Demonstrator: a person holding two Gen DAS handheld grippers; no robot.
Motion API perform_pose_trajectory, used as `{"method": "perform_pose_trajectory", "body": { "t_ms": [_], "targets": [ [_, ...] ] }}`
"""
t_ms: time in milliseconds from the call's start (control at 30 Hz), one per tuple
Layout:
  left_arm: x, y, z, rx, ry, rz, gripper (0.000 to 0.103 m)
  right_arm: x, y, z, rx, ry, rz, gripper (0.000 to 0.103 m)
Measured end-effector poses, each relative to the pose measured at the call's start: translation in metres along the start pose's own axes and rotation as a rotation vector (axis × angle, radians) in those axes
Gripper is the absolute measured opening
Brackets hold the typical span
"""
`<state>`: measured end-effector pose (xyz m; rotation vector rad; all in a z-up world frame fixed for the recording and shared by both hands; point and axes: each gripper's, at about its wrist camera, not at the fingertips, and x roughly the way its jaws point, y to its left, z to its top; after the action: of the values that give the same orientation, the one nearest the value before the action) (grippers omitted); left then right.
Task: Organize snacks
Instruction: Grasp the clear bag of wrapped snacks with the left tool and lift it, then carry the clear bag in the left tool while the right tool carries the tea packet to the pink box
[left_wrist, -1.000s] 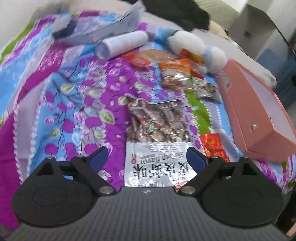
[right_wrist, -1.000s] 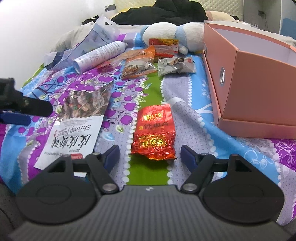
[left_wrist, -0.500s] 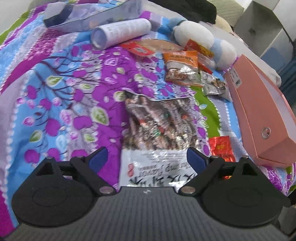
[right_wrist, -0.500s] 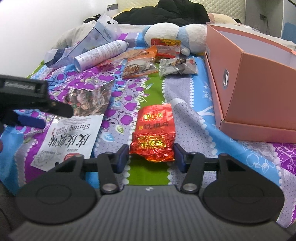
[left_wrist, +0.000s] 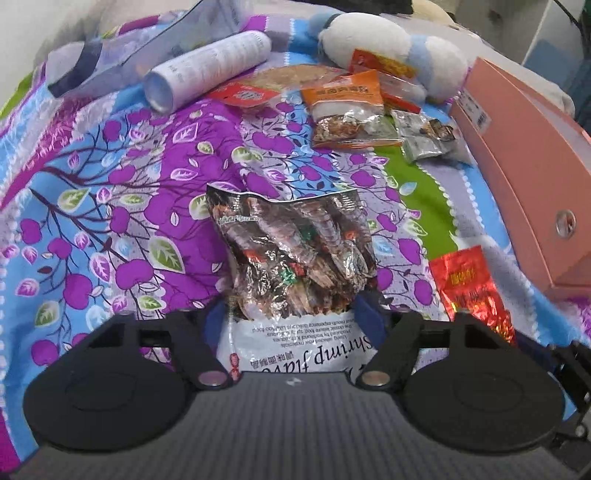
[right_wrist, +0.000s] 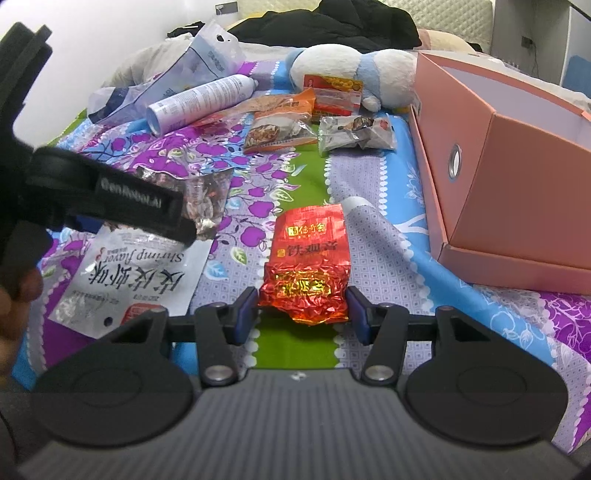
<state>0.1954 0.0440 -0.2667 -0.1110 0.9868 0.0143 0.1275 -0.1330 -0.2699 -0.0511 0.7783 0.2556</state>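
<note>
Left claw (left_wrist: 291, 325) closing round silver shrimp bag (left_wrist: 295, 258); right claw (right_wrist: 302, 314) grips crinkled red packet (right_wrist: 308, 258).

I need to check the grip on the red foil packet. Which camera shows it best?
The right wrist view: the red foil packet lies whole and centred, its near end between the right tongs. The left wrist view shows it only at the right edge, part hidden behind the tongs' body.

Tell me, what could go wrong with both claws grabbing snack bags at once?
The left gripper is closing on the crinkly shrimp snack bag; the foil could buckle and slip. The right gripper pinches only the red packet's near end, so it might droop or catch on the pink box wall.
</note>
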Motion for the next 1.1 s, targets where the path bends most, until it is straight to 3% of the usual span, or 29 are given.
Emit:
{"method": "perform_pose_trajectory", "body": {
  "t_ms": [33, 100, 367, 833, 1100],
  "targets": [
    [-0.002, 0.0, 0.0, 0.008, -0.004, 0.006, 0.062, 0.0, 0.0, 0.0, -0.003, 0.001, -0.001, 0.054],
    [-0.008, 0.001, -0.001, 0.016, -0.015, -0.012, 0.044, -0.002, 0.002, 0.001, -0.009, 0.005, -0.008, 0.054],
    [-0.028, 0.009, -0.002, 0.001, -0.039, -0.058, 0.026, -0.008, 0.002, 0.005, -0.005, 0.015, -0.012, 0.054],
    [-0.092, 0.011, 0.013, -0.053, -0.11, -0.129, 0.022, -0.054, -0.005, 0.036, 0.029, -0.071, -0.019, 0.054],
    [-0.132, 0.004, 0.019, -0.031, -0.167, -0.195, 0.021, -0.093, -0.008, 0.06, 0.034, -0.151, -0.011, 0.054]
  ]
}}
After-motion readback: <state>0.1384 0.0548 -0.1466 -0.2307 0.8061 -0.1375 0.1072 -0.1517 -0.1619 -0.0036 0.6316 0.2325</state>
